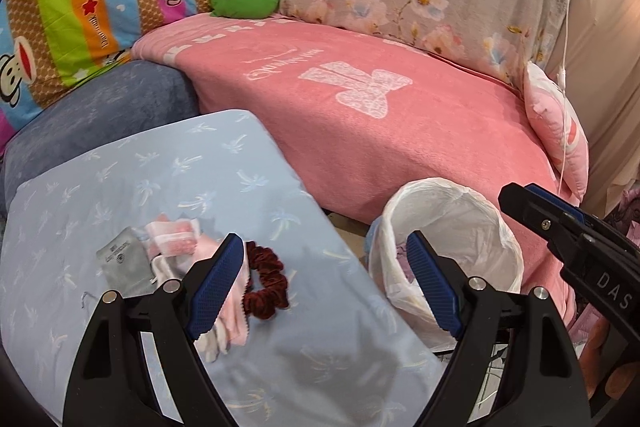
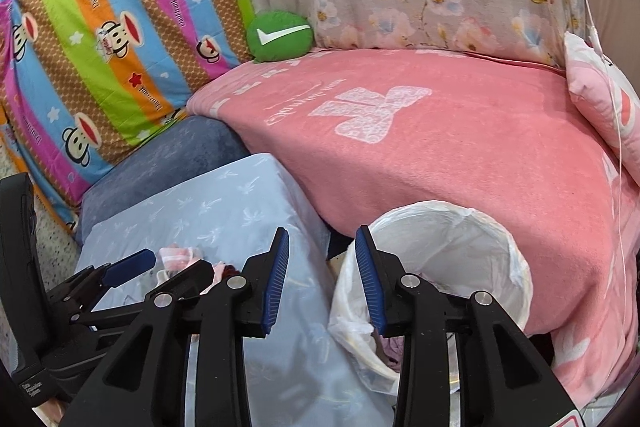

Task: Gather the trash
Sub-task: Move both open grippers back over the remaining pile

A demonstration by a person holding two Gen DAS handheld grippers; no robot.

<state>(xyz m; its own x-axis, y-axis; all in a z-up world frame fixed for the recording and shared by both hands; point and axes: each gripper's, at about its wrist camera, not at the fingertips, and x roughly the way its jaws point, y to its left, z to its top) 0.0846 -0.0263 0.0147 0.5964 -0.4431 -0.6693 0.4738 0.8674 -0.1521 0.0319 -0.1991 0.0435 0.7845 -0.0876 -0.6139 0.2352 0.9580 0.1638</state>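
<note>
Holding both grippers (image 1: 326, 287) (image 2: 322, 279) empty, jaws apart, I risk grabbing the scrunchie (image 1: 266, 281) instead of wrappers (image 1: 172, 243).

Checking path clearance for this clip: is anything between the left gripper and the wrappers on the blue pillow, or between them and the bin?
Nothing visible blocks either path. The left gripper is open just above the wrappers; a dark red scrunchie lies beside them. The lined bin stands open-topped, right of the blue pillow.

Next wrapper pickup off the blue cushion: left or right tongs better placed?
Left, probably. The left tongs are open, empty, and right beside the wrappers and scrunchie on the blue cushion. The right tongs, also empty, sit over the bin.
</note>
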